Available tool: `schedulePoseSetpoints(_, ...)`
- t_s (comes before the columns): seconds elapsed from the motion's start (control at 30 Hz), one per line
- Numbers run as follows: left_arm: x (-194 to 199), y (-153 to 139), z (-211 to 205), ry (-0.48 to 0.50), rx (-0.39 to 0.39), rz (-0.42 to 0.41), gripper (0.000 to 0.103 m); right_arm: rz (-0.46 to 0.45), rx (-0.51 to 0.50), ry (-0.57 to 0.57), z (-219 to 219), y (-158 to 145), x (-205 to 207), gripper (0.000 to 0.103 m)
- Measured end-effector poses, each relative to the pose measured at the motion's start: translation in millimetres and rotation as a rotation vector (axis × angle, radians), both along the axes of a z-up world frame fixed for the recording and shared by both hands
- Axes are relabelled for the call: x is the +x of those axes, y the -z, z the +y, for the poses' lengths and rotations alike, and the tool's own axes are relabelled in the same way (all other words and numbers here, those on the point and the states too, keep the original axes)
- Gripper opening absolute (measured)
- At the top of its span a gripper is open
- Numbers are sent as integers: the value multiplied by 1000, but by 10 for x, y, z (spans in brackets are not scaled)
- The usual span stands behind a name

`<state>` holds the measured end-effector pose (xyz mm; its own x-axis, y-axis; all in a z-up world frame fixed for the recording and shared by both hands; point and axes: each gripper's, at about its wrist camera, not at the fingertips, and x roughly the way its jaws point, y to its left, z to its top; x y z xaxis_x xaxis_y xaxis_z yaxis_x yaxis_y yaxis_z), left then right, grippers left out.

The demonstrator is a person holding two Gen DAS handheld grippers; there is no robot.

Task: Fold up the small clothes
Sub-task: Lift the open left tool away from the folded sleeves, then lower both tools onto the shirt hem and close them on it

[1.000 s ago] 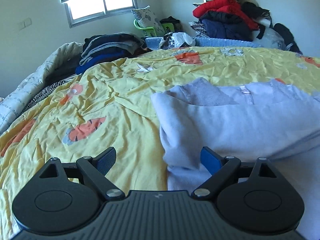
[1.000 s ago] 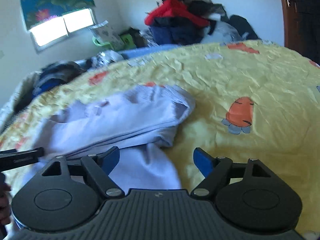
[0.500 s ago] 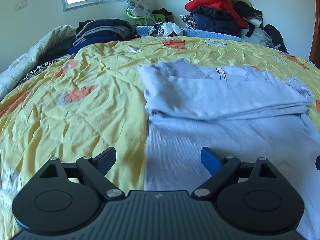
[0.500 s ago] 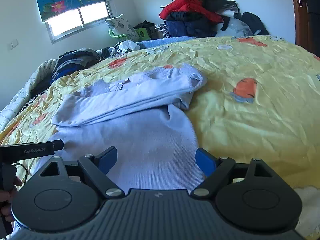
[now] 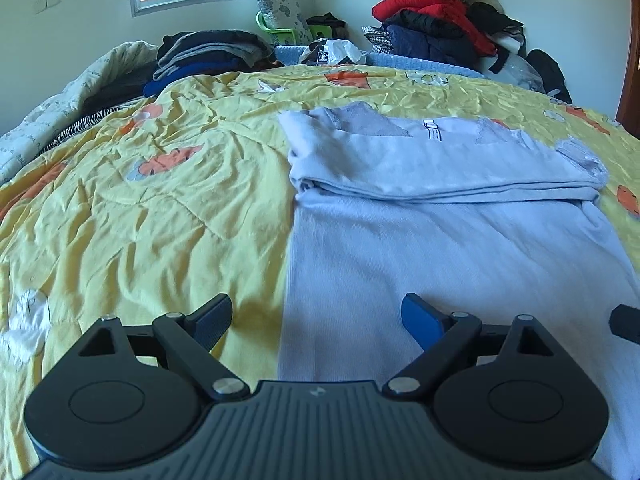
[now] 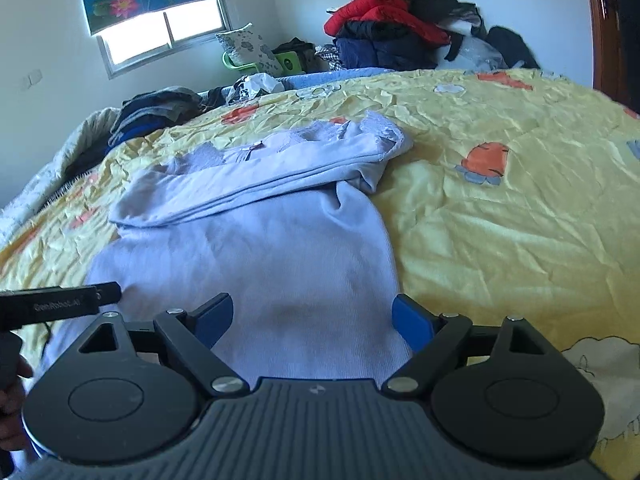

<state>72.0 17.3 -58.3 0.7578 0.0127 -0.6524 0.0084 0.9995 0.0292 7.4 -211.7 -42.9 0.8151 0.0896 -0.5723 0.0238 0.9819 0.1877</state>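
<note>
A pale lilac top (image 5: 440, 240) lies flat on the yellow quilt (image 5: 140, 208), its far part folded over into a thick band (image 5: 432, 168). My left gripper (image 5: 316, 316) hovers open over the top's near left edge, with nothing between its fingers. In the right wrist view the same top (image 6: 260, 248) stretches away from my right gripper (image 6: 314, 316), which hangs over the near hem. Its jaws are opening and the pads touch no cloth. The left gripper's finger (image 6: 60, 304) shows at that view's left edge.
Carrot prints dot the quilt (image 6: 500, 208), which covers the whole bed. Stacks of dark folded clothes (image 5: 208, 56) and a heap of red and dark jackets (image 5: 436, 20) sit along the far side. A person's hand (image 6: 8, 380) shows at the lower left.
Both grippers have drawn back toward the near side of the bed. The top now shows whole and farther off, with its folded band lying flat.
</note>
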Motion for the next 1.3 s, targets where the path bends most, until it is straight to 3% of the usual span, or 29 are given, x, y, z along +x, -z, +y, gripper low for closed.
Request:
schedulePoseSetpoints(0.5,-278,56,58,19,-20,-3,97,-24,-65,-23,56,76,-147,98)
schedulePoseSetpoints(0.93,-1004,34,345,319,-101,73,97,15,-104,-148,-5,54,-559,98)
schedulePoseSetpoints(1.17,-1292,70,435,464,-95,96,103,54,-55,-251,-179,3,-834,97)
schedulePoseSetpoints(1.3,-1333,59,537,505,-163,110,103,80,-16,-307,-308,-25,-972,97)
